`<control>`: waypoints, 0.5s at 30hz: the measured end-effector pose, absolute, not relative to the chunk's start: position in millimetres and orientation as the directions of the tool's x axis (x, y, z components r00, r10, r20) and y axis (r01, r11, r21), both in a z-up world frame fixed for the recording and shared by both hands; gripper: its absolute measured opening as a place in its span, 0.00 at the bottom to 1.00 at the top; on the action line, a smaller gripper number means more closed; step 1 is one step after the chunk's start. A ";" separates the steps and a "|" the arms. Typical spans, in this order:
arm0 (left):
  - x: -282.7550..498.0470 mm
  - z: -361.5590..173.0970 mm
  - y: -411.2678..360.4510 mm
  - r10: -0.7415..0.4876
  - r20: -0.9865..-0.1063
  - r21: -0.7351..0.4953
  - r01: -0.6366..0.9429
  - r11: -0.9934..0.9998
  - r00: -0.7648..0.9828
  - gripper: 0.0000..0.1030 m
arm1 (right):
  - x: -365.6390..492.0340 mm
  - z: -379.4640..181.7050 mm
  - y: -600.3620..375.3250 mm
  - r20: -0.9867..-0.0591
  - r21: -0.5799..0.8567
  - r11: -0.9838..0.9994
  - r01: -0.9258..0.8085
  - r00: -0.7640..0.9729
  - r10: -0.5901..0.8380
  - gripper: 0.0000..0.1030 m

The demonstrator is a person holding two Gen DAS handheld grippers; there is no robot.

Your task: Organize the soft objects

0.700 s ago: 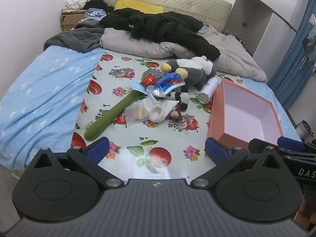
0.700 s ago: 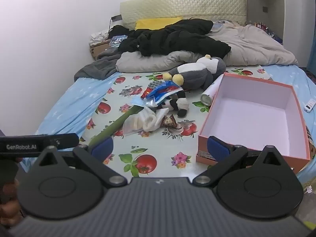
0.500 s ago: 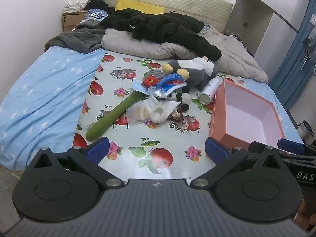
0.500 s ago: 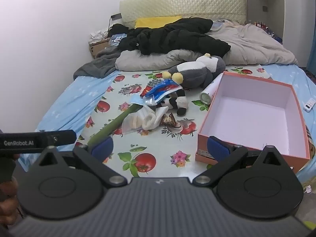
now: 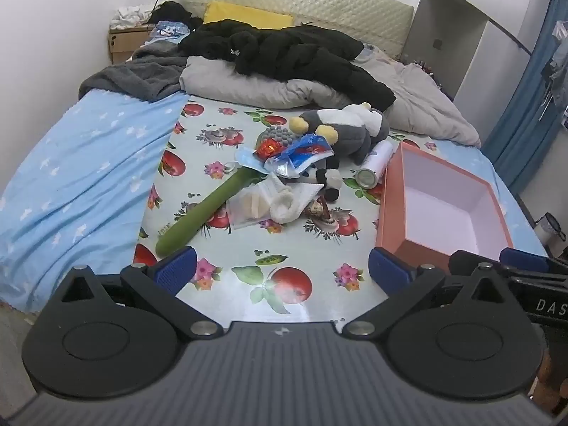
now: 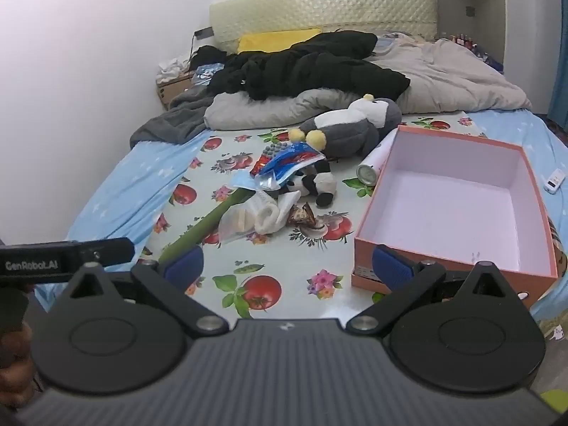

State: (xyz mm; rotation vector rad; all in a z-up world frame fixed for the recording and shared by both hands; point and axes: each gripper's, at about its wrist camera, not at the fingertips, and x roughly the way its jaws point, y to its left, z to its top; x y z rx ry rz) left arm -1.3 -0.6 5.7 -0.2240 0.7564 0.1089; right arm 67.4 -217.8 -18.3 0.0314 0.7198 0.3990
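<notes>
A pile of items lies mid-bed on a fruit-print cloth (image 5: 213,149): a grey penguin plush (image 5: 349,133) (image 6: 349,127), a small panda plush (image 5: 328,177) (image 6: 316,183), a long green plush (image 5: 209,209) (image 6: 202,227), white socks (image 5: 285,206) (image 6: 269,214), and blue and red wrappers (image 5: 301,152). An empty pink box (image 5: 443,209) (image 6: 458,206) stands to the right. My left gripper (image 5: 282,268) is open and empty, short of the pile. My right gripper (image 6: 287,266) is open and empty by the box's near corner.
A white cylinder (image 5: 372,170) (image 6: 371,167) lies between the penguin and the box. A black jacket (image 5: 294,53) and grey duvet (image 5: 255,87) cover the far bed. A cardboard box (image 5: 127,39) sits at the far left. A white remote (image 6: 553,181) lies right of the box.
Both grippers have drawn back slightly and tilted, so the pile sits a little further away in view. Nothing on the bed has moved and both stay open.
</notes>
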 end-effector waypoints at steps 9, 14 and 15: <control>-1.6 4.2 -5.9 0.013 -0.685 -0.161 -0.169 0.972 0.729 1.00 | 69.2 -21.1 -223.1 -0.638 0.177 0.929 -0.326 0.681 0.360 1.00; -1.3 3.6 -5.1 0.012 -0.689 -0.164 -0.173 0.971 0.724 1.00 | 70.1 -22.3 -224.8 -0.638 0.182 0.929 -0.322 0.680 0.361 1.00; -1.5 3.5 -5.0 0.016 -0.688 -0.162 -0.176 0.971 0.725 1.00 | 70.5 -22.8 -225.1 -0.640 0.185 0.929 -0.320 0.678 0.361 1.00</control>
